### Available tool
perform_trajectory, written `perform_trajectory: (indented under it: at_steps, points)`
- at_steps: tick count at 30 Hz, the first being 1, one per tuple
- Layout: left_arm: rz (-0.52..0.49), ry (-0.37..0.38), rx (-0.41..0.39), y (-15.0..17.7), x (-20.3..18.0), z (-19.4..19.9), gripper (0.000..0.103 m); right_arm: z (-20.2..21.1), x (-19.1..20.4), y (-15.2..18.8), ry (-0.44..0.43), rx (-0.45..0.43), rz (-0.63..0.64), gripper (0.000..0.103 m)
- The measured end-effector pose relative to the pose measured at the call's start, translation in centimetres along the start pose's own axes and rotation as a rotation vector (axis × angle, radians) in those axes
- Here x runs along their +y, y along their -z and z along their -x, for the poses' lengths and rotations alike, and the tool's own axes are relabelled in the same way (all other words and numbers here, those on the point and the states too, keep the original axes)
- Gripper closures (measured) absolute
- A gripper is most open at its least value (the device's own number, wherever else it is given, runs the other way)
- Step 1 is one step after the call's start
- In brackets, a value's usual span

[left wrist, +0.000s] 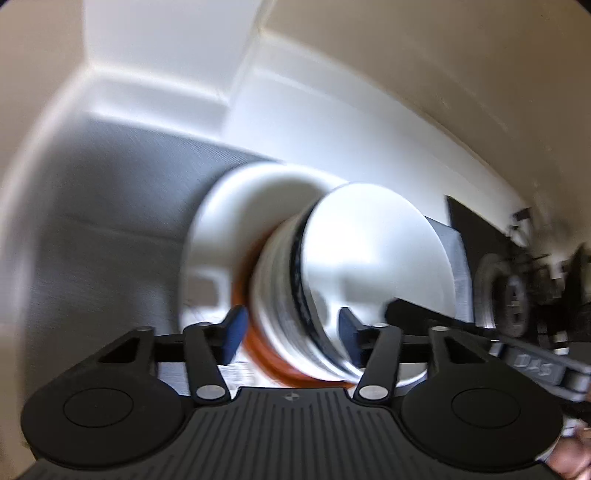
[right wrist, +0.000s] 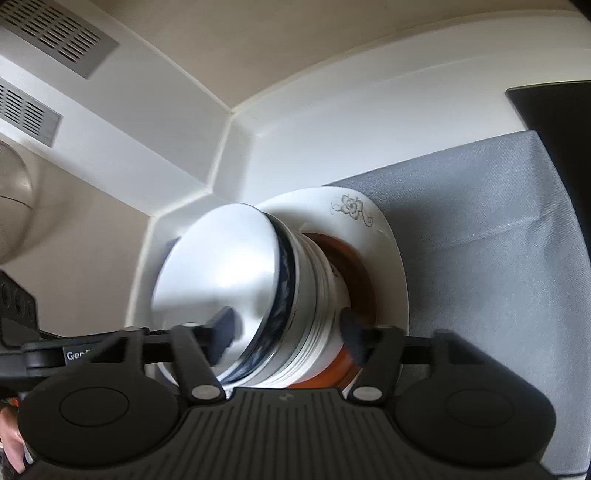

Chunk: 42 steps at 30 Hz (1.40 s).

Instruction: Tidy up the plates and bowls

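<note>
A stack of nested bowls (left wrist: 291,295) rests on an orange plate (left wrist: 273,365) and a large white plate (left wrist: 218,229), all on a grey cloth (left wrist: 110,221). The top bowl (left wrist: 373,258) is white inside. My left gripper (left wrist: 291,332) has its fingers on either side of the stack, one pad inside the top bowl. In the right wrist view the same bowl stack (right wrist: 314,295), the orange plate (right wrist: 354,280) and the flower-patterned white plate (right wrist: 384,236) show. My right gripper (right wrist: 288,332) likewise straddles the stack. Both views are blurred and rolled sideways.
The grey cloth (right wrist: 480,240) lies by a white wall corner (right wrist: 229,122). Wall vents (right wrist: 55,33) sit at upper left. A dark object (right wrist: 561,122) stands at the far right. The other gripper's body (left wrist: 517,295) shows at the right of the left wrist view.
</note>
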<state>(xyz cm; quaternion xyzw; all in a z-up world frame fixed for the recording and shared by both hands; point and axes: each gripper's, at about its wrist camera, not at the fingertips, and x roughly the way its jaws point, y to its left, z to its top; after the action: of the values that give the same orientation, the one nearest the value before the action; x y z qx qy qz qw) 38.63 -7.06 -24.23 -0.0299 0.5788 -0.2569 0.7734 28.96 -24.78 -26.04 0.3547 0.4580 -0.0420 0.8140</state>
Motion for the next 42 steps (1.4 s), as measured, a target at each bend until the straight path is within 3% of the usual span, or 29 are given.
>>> perform_trajectory:
  at_steps: [5, 8, 10, 13, 18, 20, 23, 29, 42]
  points:
    - [-0.039, -0.168, -0.176, 2.9, -2.8, 8.4, 0.016, 5.5, 2.5, 1.8, 0.043, -0.1, 0.099, 0.019]
    - [-0.052, -0.202, -0.275, 5.4, -5.4, 14.5, 0.002, 9.9, 5.3, 3.9, 0.12, -0.158, 0.208, 0.006]
    - [-0.075, -0.228, -0.332, 7.3, -7.8, 18.5, 0.0, 12.8, 7.2, 5.4, 0.156, -0.171, 0.273, 0.001]
    - [-0.114, -0.298, -0.332, 9.9, -11.5, 22.2, 0.0, 17.2, 9.8, 7.8, 0.183, -0.196, 0.354, 0.0]
    - [-0.147, -0.266, -0.304, 14.8, -15.6, 24.9, 0.0, 22.6, 12.1, 11.1, 0.296, -0.214, 0.429, 0.0]
    - [-0.147, -0.289, -0.311, 16.8, -16.4, 25.9, 0.0, 24.4, 12.0, 12.4, 0.323, -0.216, 0.433, 0.0]
    - [-0.143, -0.354, -0.345, 19.7, -17.9, 27.0, 0.0, 26.8, 11.4, 14.2, 0.304, -0.21, 0.418, 0.001]
    - [-0.11, -0.369, -0.368, 23.7, -19.2, 28.9, 0.0, 30.2, 10.5, 17.4, 0.281, -0.208, 0.392, 0.0]
    - [-0.104, -0.383, -0.385, 27.3, -21.6, 32.0, 0.0, 34.5, 10.8, 20.6, 0.281, -0.237, 0.388, 0.0]
